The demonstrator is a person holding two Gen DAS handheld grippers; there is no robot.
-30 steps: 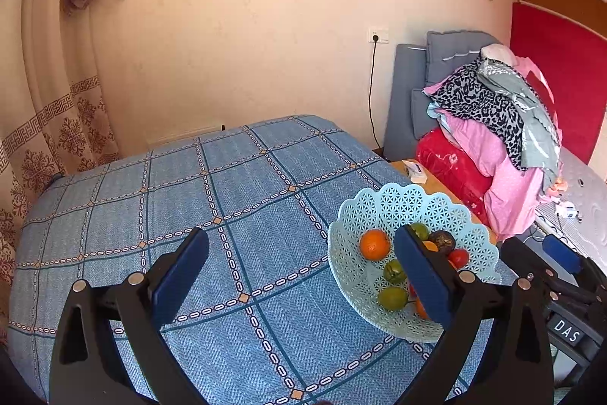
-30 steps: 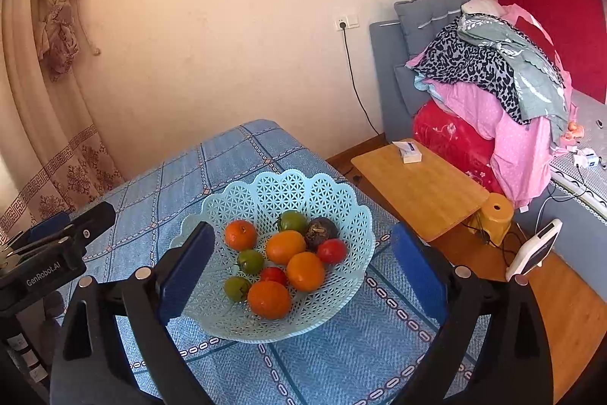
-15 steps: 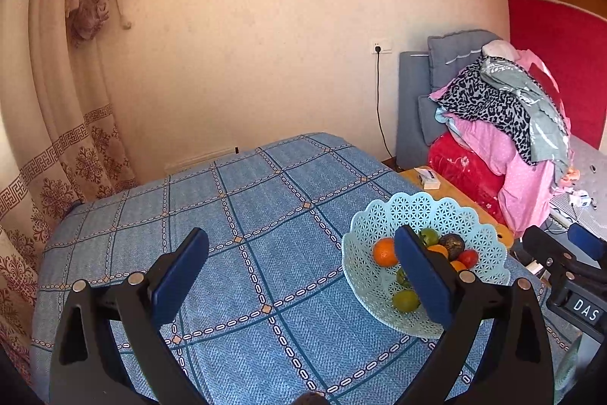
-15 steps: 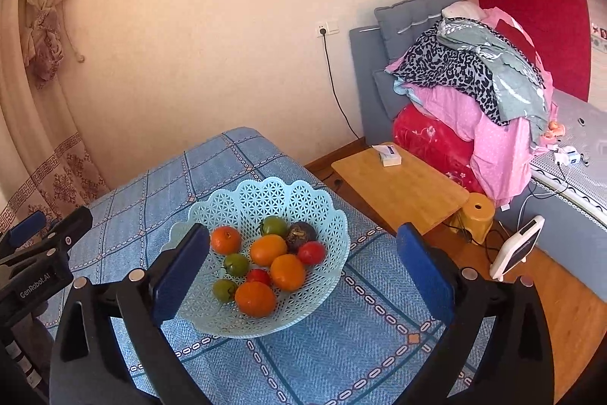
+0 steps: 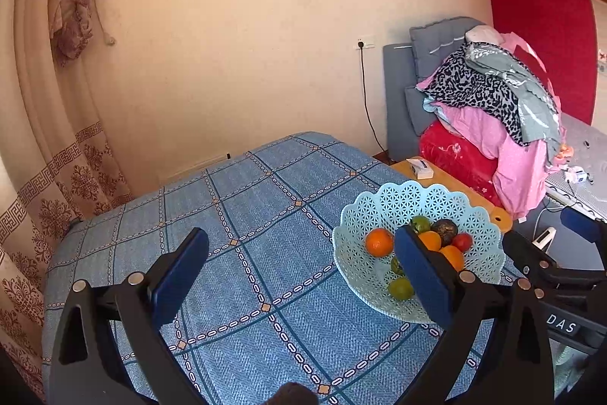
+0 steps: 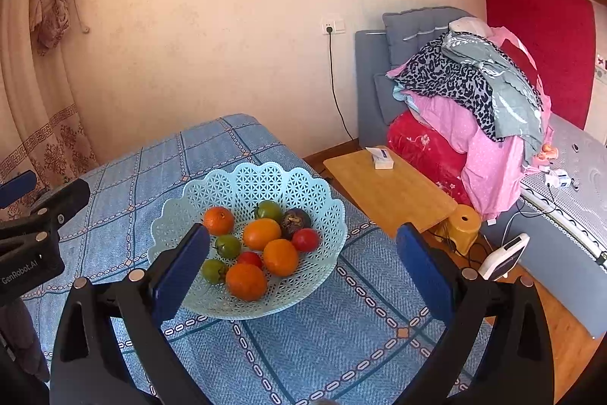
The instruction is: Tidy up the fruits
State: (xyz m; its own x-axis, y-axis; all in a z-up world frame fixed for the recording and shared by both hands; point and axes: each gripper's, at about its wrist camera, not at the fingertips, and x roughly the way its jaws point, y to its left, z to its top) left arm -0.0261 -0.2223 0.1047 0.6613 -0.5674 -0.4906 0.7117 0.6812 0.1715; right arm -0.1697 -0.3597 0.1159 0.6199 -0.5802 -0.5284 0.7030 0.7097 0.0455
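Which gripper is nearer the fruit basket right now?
Right. The right gripper faces the basket head-on, open, just short of its near rim. The left gripper, also open, sits off to the basket's left over bare tablecloth.

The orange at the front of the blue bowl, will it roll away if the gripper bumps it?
Probably only a little. The front orange is round, so it could roll, but it sits low inside the lattice bowl with a small red fruit and a green one crowding it. Its skin looks firm, so a gentle squeeze likely won't hurt.

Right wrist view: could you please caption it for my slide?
Open right gripper poised above a pale blue lattice plastic basket of fruit on a blue checked tablecloth.
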